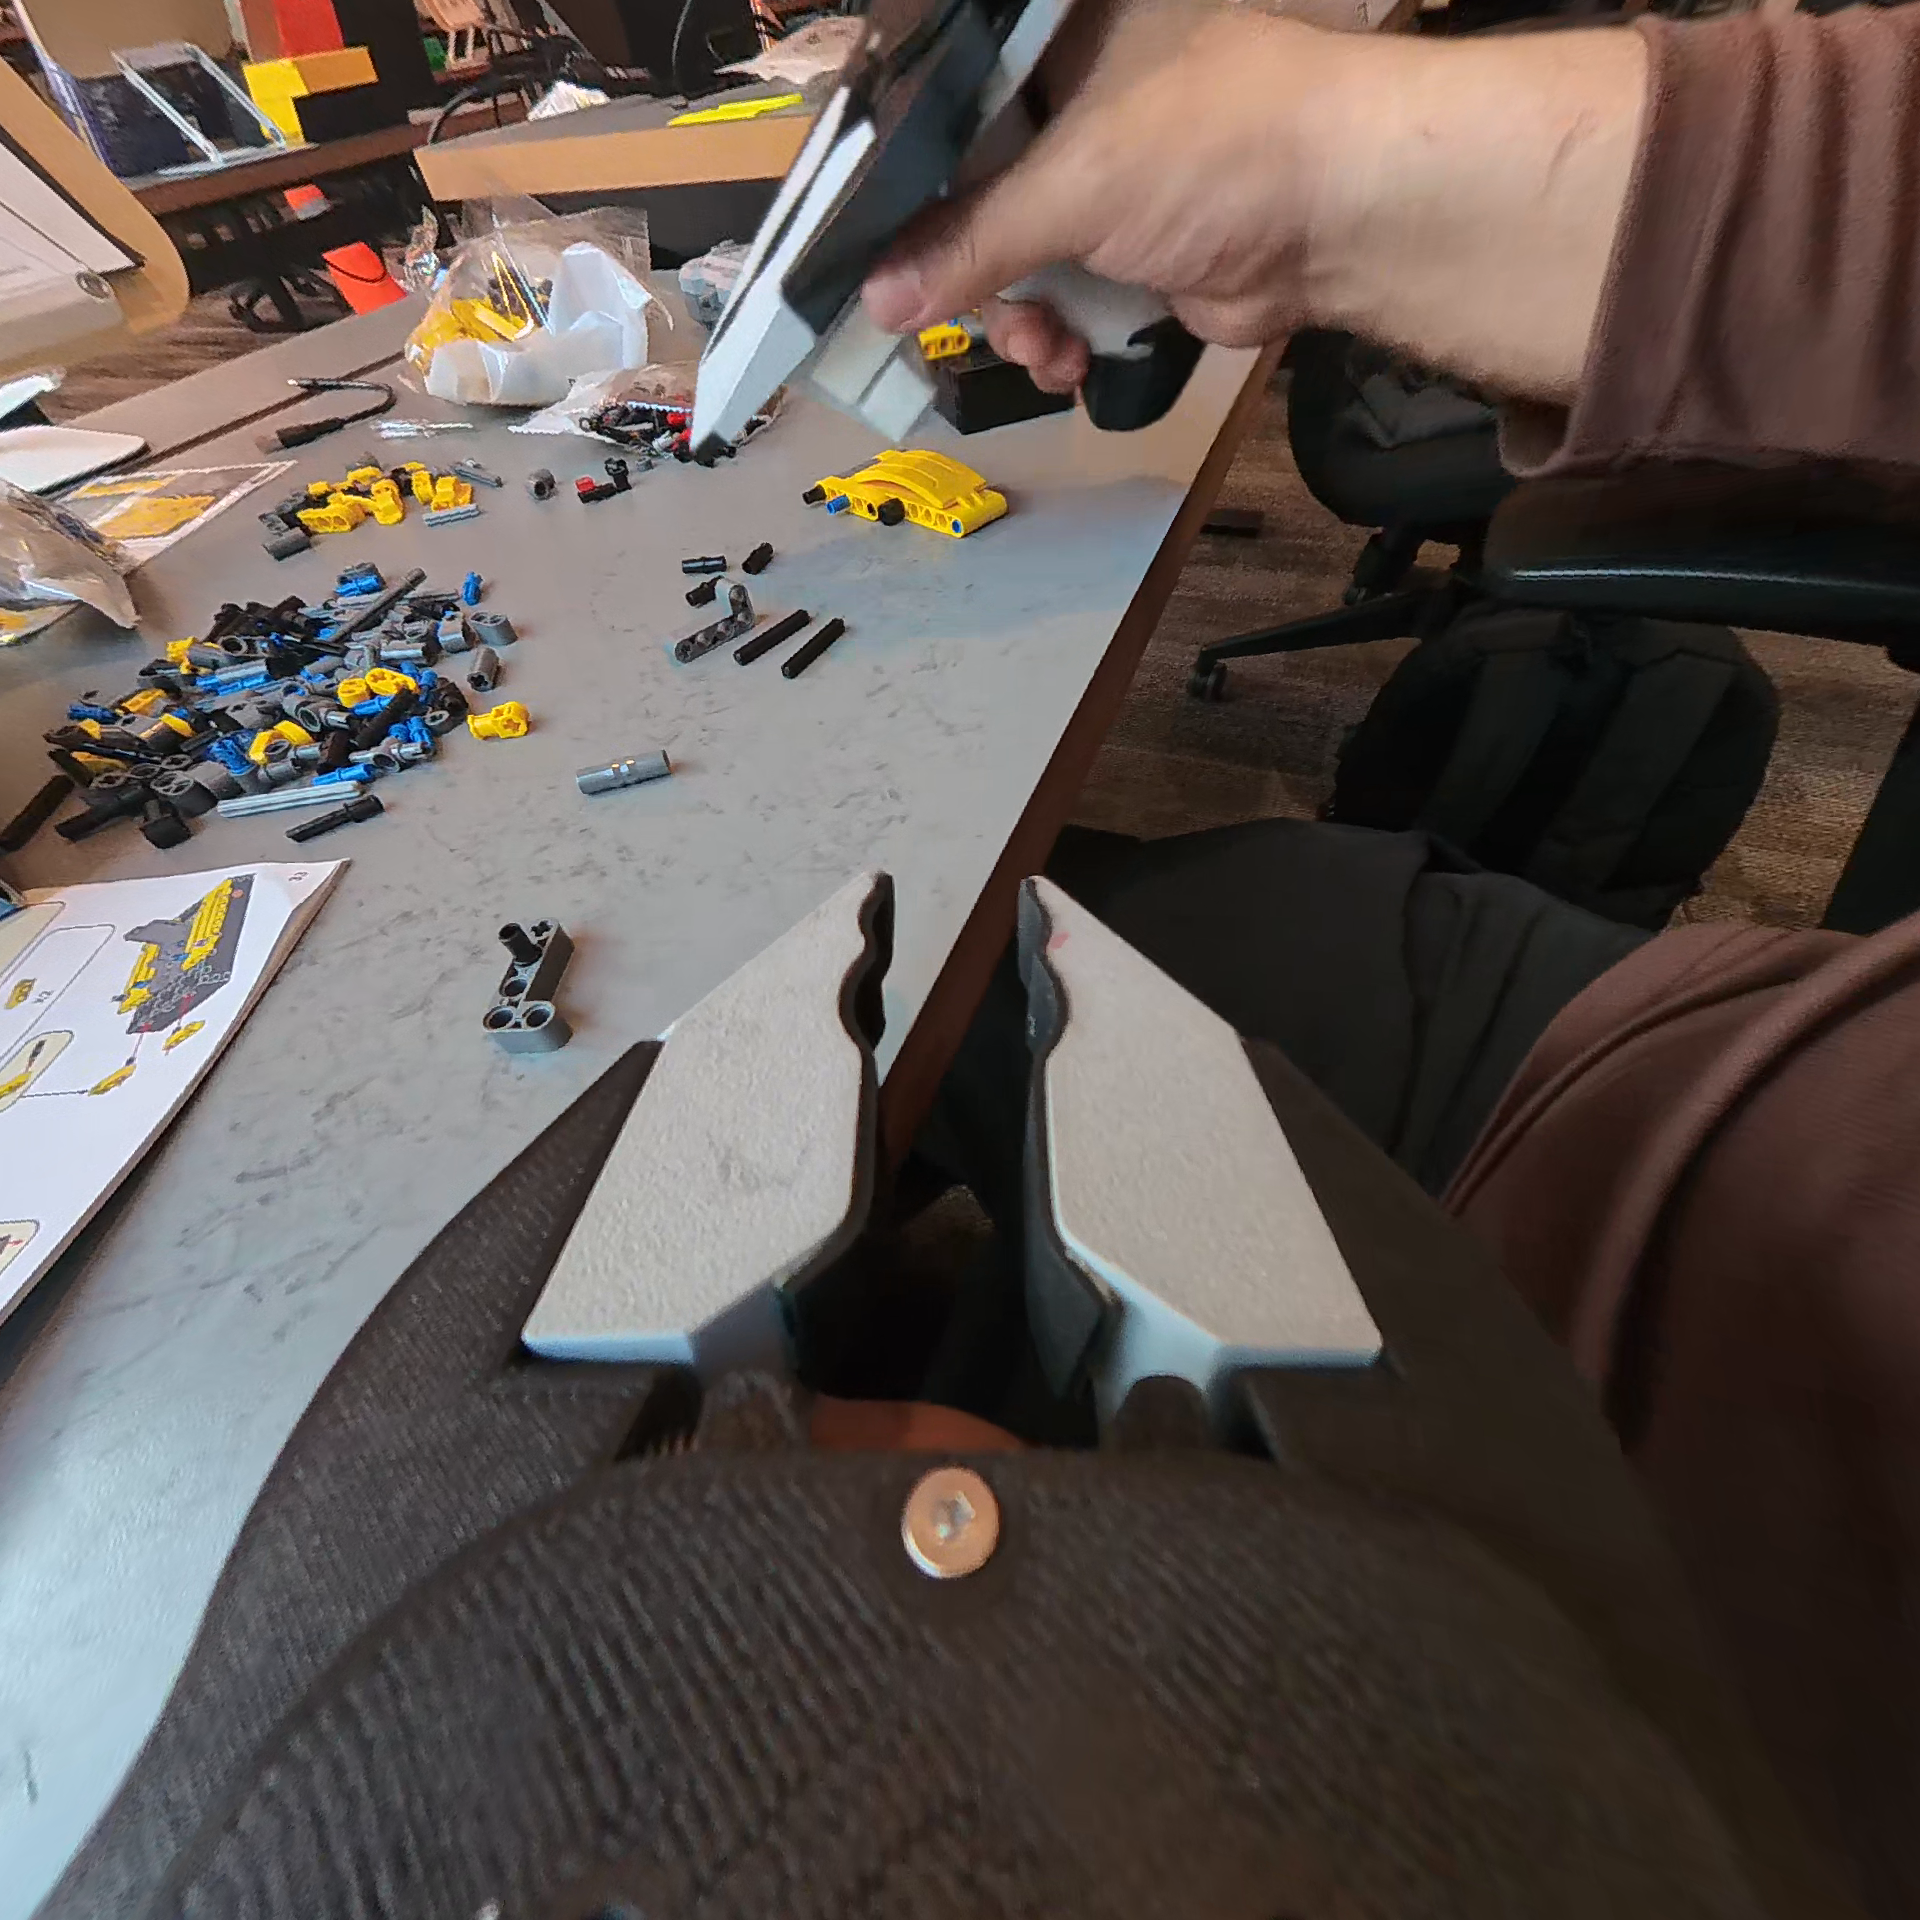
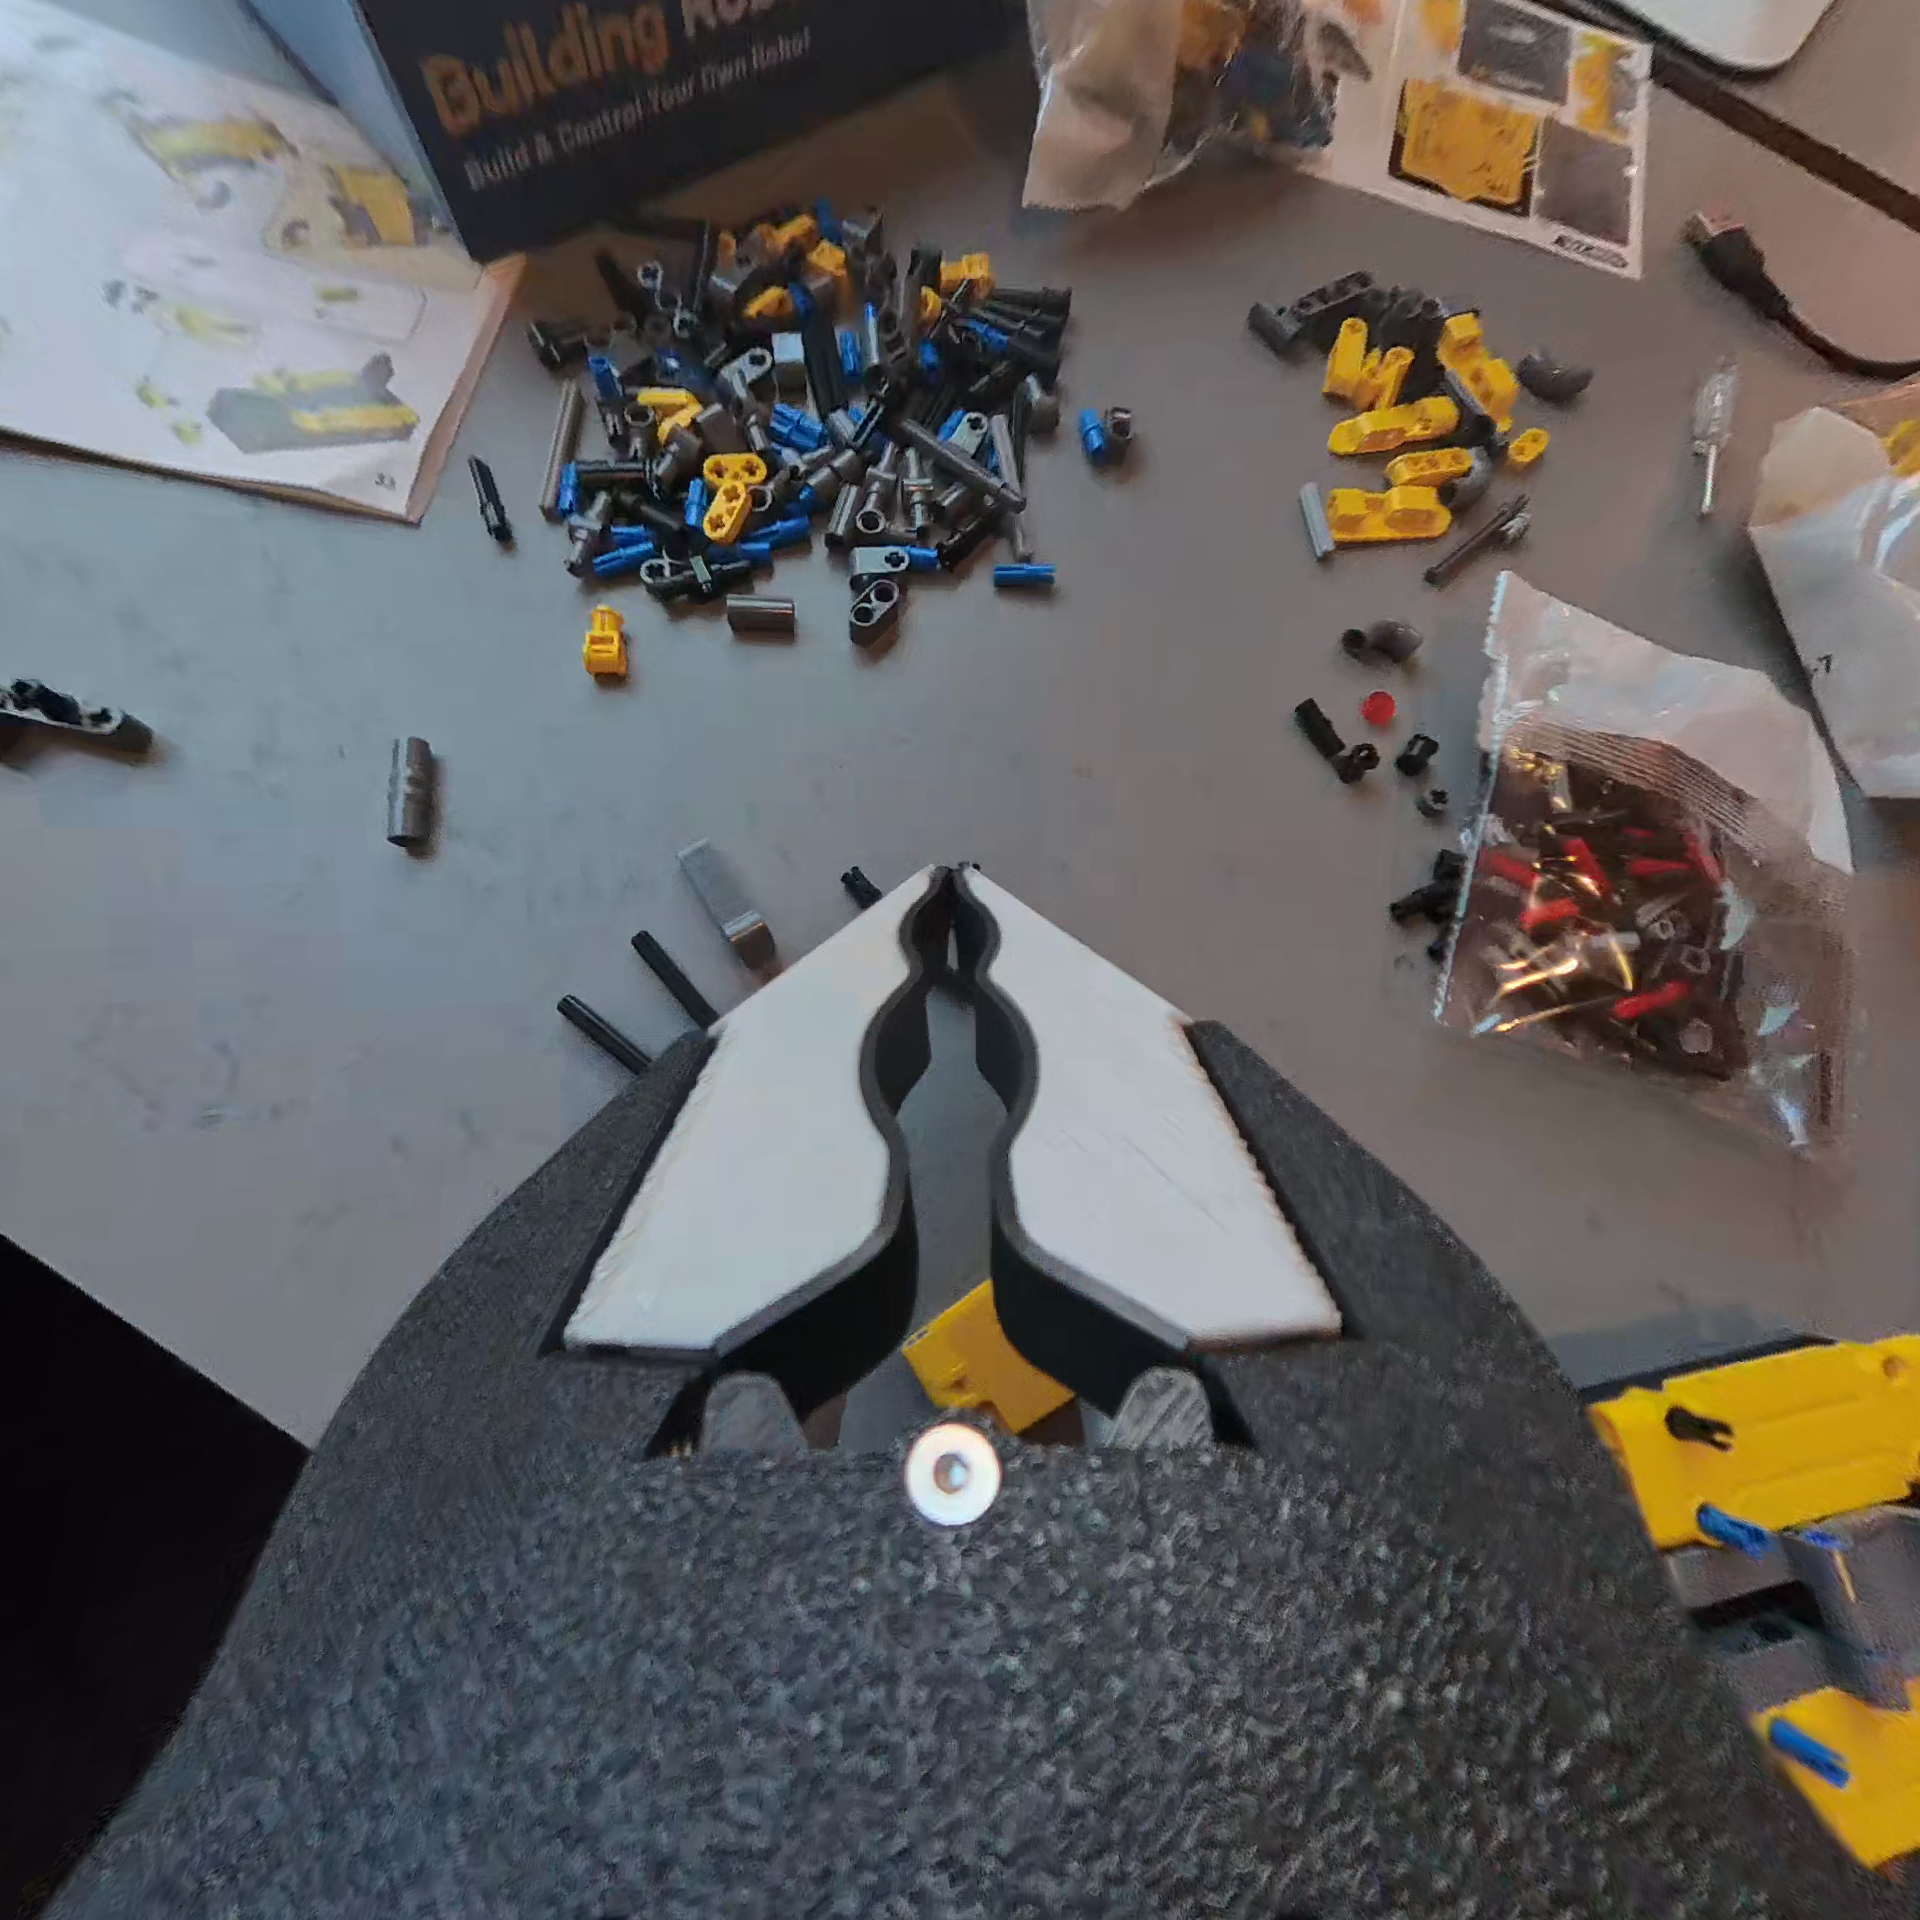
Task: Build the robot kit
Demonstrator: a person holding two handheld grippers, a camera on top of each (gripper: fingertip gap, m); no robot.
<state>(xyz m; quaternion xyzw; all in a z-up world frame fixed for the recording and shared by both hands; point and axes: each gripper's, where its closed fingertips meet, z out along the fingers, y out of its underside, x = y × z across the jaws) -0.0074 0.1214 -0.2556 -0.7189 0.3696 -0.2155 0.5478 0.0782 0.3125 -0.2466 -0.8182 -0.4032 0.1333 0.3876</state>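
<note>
My left gripper (image 1: 956, 914) is open and empty, over the front edge of the grey table (image 1: 790, 831). The nearest piece is a grey bent beam with a black pin (image 1: 530, 987), to its left. My right gripper (image 2: 951, 875) is shut, tips together, low over the table (image 2: 1143, 727); I cannot tell if anything is pinched. It also shows in the left wrist view (image 1: 717, 447), held by a hand (image 1: 1195, 208). Beside its fingers lie a grey beam (image 2: 727, 904), a black pin (image 2: 857, 883) and two black axles (image 2: 670, 971). A yellow assembly (image 2: 1766, 1444) sits to its right.
A pile of mixed black, grey, blue and yellow parts (image 2: 810, 416) lies ahead, with yellow parts (image 2: 1403, 416) to the right. A bag of red and black parts (image 2: 1621, 914), a booklet (image 2: 229, 312), a box (image 2: 675, 114) and a grey sleeve (image 2: 410, 790) surround them. A backpack (image 1: 1558, 727) is on the floor. One gripper's finger ends stand about 20 cm off the other's. From the right gripper's tips to the black pin (image 2: 857, 883) is close to 4 cm. The left camera catches it too, in the left wrist view (image 1: 696, 595).
</note>
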